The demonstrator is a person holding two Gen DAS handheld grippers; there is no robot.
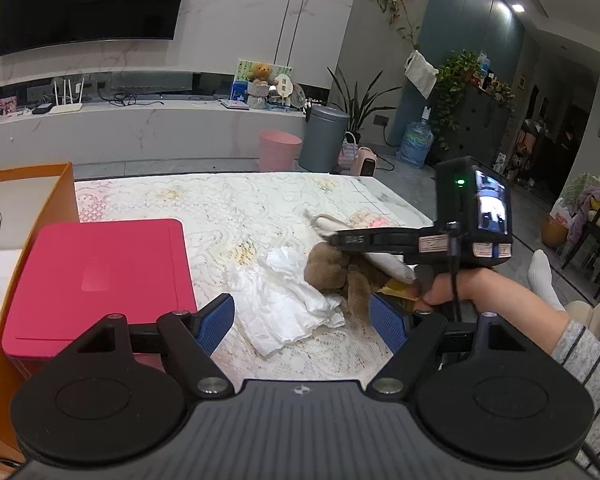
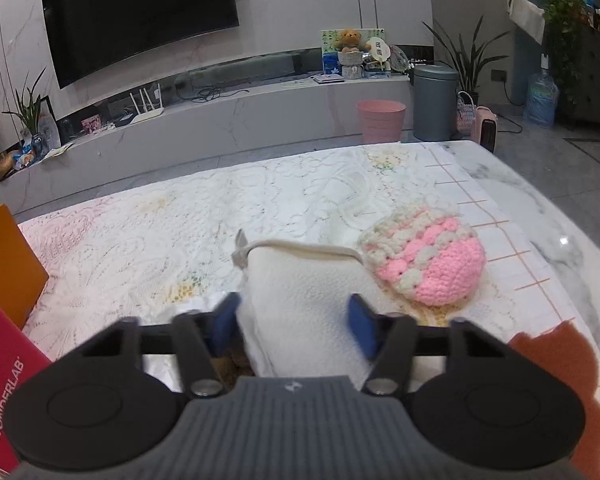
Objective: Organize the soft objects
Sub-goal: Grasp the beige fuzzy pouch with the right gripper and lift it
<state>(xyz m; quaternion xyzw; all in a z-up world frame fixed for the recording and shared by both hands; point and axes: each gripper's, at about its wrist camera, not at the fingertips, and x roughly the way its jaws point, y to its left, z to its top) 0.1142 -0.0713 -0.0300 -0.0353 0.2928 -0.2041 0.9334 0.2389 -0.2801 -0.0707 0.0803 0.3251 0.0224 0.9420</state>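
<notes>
The lace-covered table (image 1: 260, 208) carries a red box (image 1: 96, 280) at left. Only the right view shows the white pouch (image 2: 300, 304) between the right gripper's (image 2: 293, 326) spread fingers, beside a pink crocheted hat (image 2: 428, 256). Only the left view shows crumpled tissue (image 1: 288, 304) and a brown plush toy (image 1: 336, 272) ahead of the spread left gripper (image 1: 302, 320).

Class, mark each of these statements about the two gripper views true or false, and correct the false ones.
1. A white pouch lies between the right gripper fingers. True.
2. The crocheted hat is blue and green. False: it is pink and cream.
3. The left gripper is open above crumpled white paper. True.
4. The red box has its lid off. False: the lid is on.
5. A brown plush toy lies beside the paper. True.
</notes>
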